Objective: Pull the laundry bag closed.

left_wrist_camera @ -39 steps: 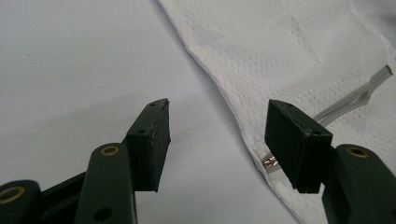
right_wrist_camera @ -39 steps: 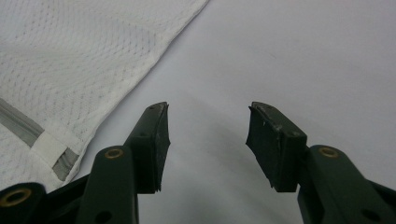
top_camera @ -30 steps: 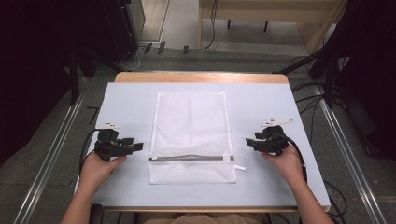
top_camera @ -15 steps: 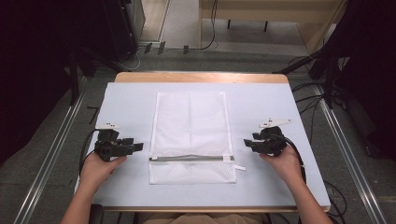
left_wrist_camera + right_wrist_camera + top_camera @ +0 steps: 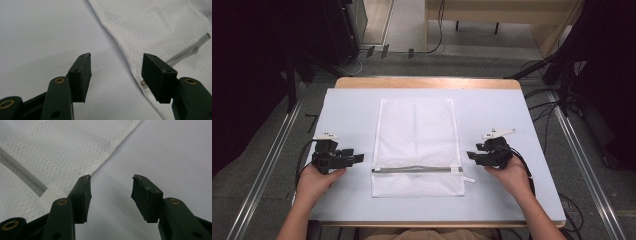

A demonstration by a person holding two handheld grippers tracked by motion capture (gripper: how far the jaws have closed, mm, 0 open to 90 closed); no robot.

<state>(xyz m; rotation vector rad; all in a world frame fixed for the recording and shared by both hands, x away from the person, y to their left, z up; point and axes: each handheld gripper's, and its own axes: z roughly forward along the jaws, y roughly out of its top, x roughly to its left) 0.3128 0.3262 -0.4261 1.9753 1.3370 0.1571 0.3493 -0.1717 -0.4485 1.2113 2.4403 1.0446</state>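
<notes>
High view: a white mesh bag (image 5: 416, 145) is lying flat at the middle of a pale table (image 5: 352, 107), its zipper (image 5: 412, 169) running across near the person's side.
Left side: the left gripper (image 5: 355, 158) is resting just beside the bag's left edge, pointing inward at zipper level, with bare table stretching behind and beyond it.
Right side: the right gripper (image 5: 471, 155) is sitting just off the bag's right edge, facing the zipper's end, with open tabletop lying to its right.
Left gripper view: the left gripper (image 5: 115, 68) is standing with jaws spread wide, nothing between them; the bag's edge (image 5: 127, 60) is passing close by one jaw.
Right gripper view: the right gripper (image 5: 111, 186) is likewise gaping, holding nothing; the bag (image 5: 57, 152) is lying by one jaw, its hem slanting away, and bare table is filling the gap.
</notes>
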